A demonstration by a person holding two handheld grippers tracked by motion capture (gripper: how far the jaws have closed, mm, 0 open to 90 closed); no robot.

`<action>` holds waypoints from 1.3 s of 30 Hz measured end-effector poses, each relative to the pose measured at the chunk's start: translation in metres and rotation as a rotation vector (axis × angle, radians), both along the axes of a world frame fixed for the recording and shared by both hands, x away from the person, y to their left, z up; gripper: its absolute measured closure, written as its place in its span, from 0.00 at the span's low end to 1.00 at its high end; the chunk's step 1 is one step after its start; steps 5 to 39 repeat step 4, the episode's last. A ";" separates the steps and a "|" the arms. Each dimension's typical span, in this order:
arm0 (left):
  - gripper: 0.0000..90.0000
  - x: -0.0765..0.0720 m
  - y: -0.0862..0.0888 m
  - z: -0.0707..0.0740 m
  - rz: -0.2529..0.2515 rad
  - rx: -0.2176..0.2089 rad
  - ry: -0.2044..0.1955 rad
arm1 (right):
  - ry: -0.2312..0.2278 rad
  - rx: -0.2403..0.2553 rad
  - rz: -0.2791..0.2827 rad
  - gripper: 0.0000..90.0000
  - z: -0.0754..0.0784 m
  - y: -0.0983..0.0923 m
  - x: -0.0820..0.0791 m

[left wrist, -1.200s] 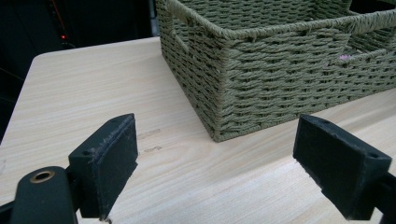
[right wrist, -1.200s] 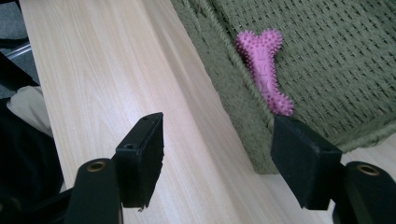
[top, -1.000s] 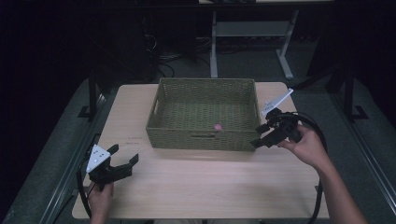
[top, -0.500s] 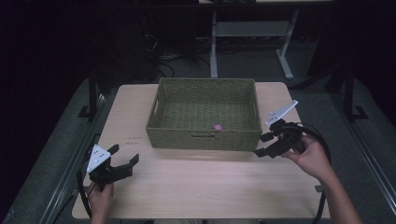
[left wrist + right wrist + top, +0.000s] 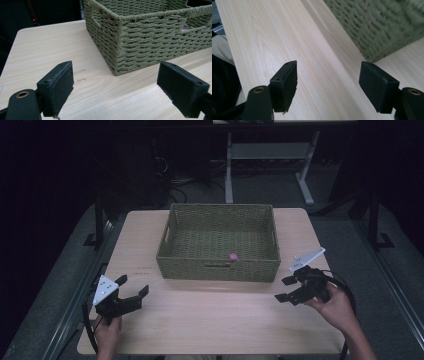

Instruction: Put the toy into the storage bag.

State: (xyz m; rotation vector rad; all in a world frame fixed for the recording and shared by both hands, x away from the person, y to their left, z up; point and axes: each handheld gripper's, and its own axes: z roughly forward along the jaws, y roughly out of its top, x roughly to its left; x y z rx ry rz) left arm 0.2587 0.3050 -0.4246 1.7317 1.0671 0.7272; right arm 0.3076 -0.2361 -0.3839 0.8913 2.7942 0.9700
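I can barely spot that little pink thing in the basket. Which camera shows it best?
The high view: it looks down into the basket and shows the pink thing lying on its floor by the near wall. The left gripper view catches only a pink sliver through the handle slot. The right gripper view shows blurred pink flecks through the weave.

No text or label can be read anywhere (not even a brand).

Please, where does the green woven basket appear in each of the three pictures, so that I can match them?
High view: the basket sits at the middle, on the far half of the table.
Left gripper view: the basket is at the upper right, one corner facing the camera.
Right gripper view: the basket is blurred, in the top right corner.
Shared landmark: the small pink thing inside it, glimpsed through the weave.
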 end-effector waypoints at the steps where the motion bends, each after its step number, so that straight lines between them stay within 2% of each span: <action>1: 0.15 0.000 0.000 0.000 -0.001 -0.002 0.000 | -0.001 0.007 -0.003 0.33 -0.003 -0.001 -0.002; 4: 0.15 0.001 -0.001 0.000 -0.003 0.003 -0.001 | 0.003 0.023 -0.009 0.32 -0.013 -0.003 -0.010; 39: 0.15 0.001 -0.001 0.000 -0.003 0.003 -0.001 | 0.003 0.023 -0.009 0.32 -0.013 -0.003 -0.010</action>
